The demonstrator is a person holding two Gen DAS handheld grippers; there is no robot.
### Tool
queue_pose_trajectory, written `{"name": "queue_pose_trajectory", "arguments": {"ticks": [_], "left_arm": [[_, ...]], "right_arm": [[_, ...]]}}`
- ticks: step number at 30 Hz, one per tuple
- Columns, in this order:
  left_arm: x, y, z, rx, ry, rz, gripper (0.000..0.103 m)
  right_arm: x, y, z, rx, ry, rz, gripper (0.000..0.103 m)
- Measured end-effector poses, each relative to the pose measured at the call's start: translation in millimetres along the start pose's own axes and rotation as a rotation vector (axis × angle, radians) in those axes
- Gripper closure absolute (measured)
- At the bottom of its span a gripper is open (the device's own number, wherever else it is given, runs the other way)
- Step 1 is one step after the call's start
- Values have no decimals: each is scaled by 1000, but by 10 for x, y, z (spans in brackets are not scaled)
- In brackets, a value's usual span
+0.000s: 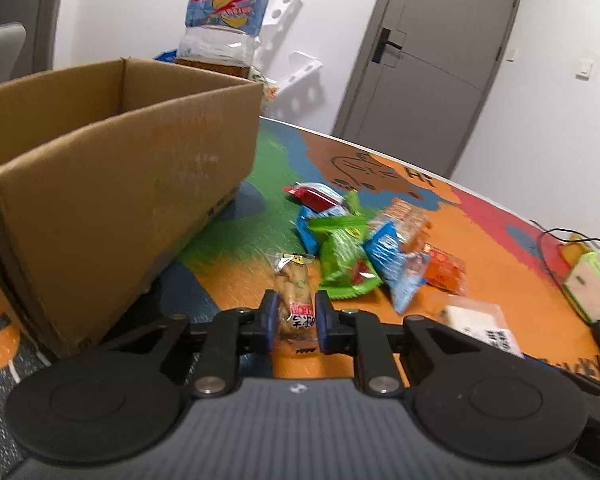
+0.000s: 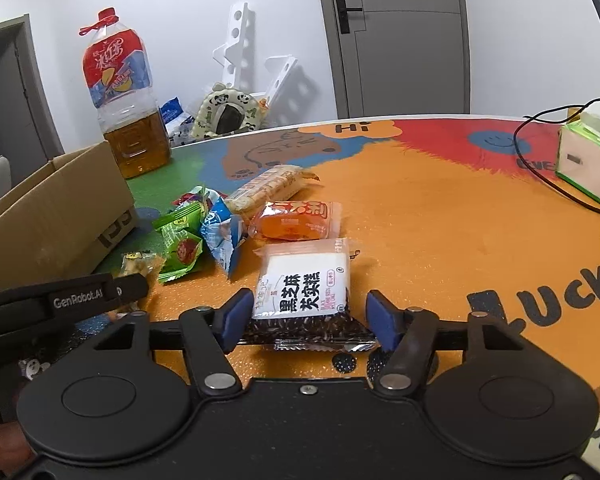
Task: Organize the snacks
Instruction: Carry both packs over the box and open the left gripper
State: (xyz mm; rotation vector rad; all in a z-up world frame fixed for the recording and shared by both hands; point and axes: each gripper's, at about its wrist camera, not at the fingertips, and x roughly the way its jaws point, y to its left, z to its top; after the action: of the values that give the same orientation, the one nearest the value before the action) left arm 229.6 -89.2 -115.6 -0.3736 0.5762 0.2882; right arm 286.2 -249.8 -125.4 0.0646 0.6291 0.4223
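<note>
left gripper [image 1: 294, 322]: fingers clamped on a clear-wrapped tan snack packet [image 1: 294, 290] with a red-and-white printed label, low over the counter [image 1: 500, 248] beside the open brown cardboard box [image 1: 112, 168]. right gripper [image 2: 306, 320]: fingers apart, flanking a white black-sesame cake packet [image 2: 302, 292] with a dark speckled base; pads not pressing it.

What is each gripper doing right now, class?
Left gripper: shut on the clear snack pack.
Right gripper: open, black sesame cake between its jaws.
</note>
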Motion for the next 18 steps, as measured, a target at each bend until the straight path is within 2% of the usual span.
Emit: {"name": "queue_pose_trajectory", "arguments": {"ticks": [6, 7, 8, 12, 16, 18], "left_arm": [[-151, 54, -11, 0, -9, -43, 86], [-181, 52, 2, 4, -12, -51, 86], [-213, 51, 17, 5, -16, -58, 86], [-366, 26, 91, 25, -57, -73, 86], [-470, 77, 122, 16, -62, -87, 86], [-520, 106, 128, 16, -74, -94, 86]], "right_arm": [[-128, 43, -16, 8, -29, 3, 46], [-149, 53, -12, 7, -35, 8, 55], [-162, 59, -5, 8, -33, 16, 59], [-167, 100, 14, -2, -34, 18, 59], [-143, 127, 4, -4, -24, 12, 59], [-112, 150, 4, -6, -3, 3, 53]]}}
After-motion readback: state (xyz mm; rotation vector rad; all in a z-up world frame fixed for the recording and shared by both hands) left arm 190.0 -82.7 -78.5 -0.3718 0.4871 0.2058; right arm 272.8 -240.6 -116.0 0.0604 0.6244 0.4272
